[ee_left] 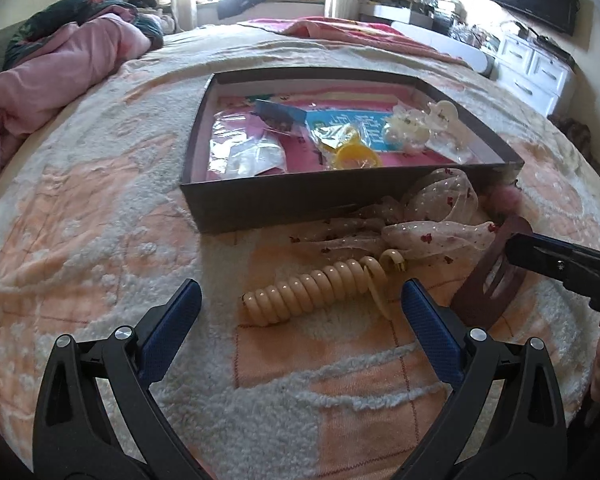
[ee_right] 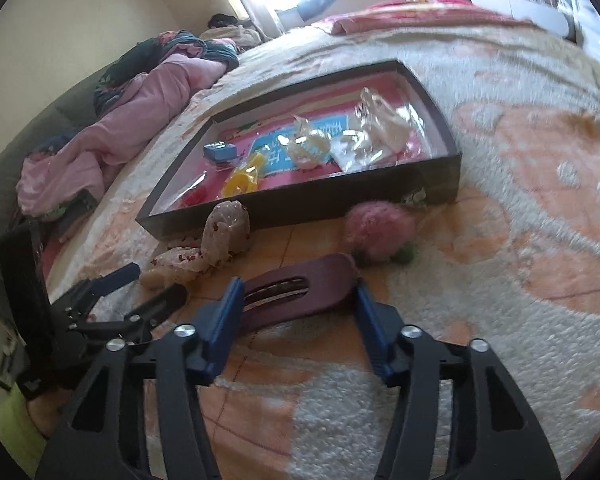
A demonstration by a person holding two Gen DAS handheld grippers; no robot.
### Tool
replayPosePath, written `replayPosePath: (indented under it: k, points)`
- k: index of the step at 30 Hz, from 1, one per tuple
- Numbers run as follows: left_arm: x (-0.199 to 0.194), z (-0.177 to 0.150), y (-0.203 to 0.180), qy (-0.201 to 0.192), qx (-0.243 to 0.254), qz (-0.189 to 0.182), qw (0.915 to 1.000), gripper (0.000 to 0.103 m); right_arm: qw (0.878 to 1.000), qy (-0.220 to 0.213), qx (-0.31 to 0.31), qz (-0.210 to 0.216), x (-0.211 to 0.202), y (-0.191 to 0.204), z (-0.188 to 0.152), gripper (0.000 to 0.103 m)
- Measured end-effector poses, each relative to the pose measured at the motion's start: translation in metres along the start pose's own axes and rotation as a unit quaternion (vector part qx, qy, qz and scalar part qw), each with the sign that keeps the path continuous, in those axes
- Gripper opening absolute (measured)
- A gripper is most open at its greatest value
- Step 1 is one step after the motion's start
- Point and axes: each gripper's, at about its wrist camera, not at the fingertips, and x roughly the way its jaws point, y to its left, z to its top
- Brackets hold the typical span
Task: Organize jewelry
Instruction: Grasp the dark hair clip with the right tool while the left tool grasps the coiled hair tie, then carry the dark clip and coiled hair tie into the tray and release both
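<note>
On the bed point(ee_left: 100, 240), the right claw point(ee_right: 296, 296) pinches a dark red hair clip point(ee_right: 300, 292) between its blue pads, near the bed's front edge. The left claw point(ee_left: 300, 300) stands spread and empty above a cream coil hair tie point(ee_left: 312, 288). Just behind lie a dotted bow point(ee_left: 428, 220) and a pink pompom point(ee_right: 380, 228), against the front wall of the dark box point(ee_left: 280, 204) of trinkets.
</note>
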Motion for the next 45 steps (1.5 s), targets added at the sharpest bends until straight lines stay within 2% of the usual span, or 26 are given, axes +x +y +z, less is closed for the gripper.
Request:
replayPosePath:
  k: [5,8,11,12,15,18,21,22,25,27,35,45]
  points:
    - [0.009,0.004,-0.001,0.012,0.02,0.005,0.9997,0.091,1.0,0.0,0.003,-0.017,-0.003,0.0,-0.002,0.045]
    - [0.014,0.006,-0.004,0.018,0.031,0.005,0.9993,0.081,1.0,-0.006,-0.006,-0.019,-0.002,0.001,-0.001,0.038]
    - [0.015,0.009,-0.009,0.016,0.046,0.003,0.9988,0.063,1.0,-0.02,-0.008,-0.017,-0.005,0.0,0.001,0.031]
    - [0.014,0.009,-0.01,0.016,0.049,0.001,0.9987,0.054,1.0,-0.023,-0.009,-0.014,-0.005,-0.001,0.001,0.028]
    - [0.011,0.009,-0.016,0.015,0.062,0.001,0.998,0.04,0.999,-0.034,-0.014,-0.003,-0.009,-0.002,0.003,0.022]
    - [0.008,0.009,-0.017,0.014,0.061,0.002,0.998,0.031,0.999,-0.045,-0.023,0.008,-0.015,-0.003,0.006,0.019]
    - [0.002,0.01,-0.013,0.011,0.048,-0.007,0.9987,0.03,0.998,-0.053,-0.034,0.02,-0.019,-0.002,0.008,0.017]
    - [0.0,0.01,-0.012,0.011,0.043,-0.011,0.9989,0.03,0.998,-0.055,-0.036,0.022,-0.02,-0.001,0.009,0.011]
    - [-0.008,0.009,-0.011,0.005,0.032,-0.018,0.9993,0.03,0.997,-0.064,-0.042,0.024,-0.026,-0.002,0.012,0.005]
    - [-0.015,0.007,-0.011,0.0,0.026,-0.028,0.9993,0.025,0.997,-0.062,-0.042,0.028,-0.027,-0.004,0.014,0.005]
    - [-0.033,0.003,-0.013,-0.016,0.017,-0.043,0.9988,0.025,0.996,-0.06,-0.051,0.039,-0.034,-0.004,0.013,0.005]
    - [-0.054,0.011,-0.013,-0.046,0.003,-0.064,0.9968,0.025,0.993,-0.079,-0.075,0.034,-0.049,-0.001,0.027,0.004]
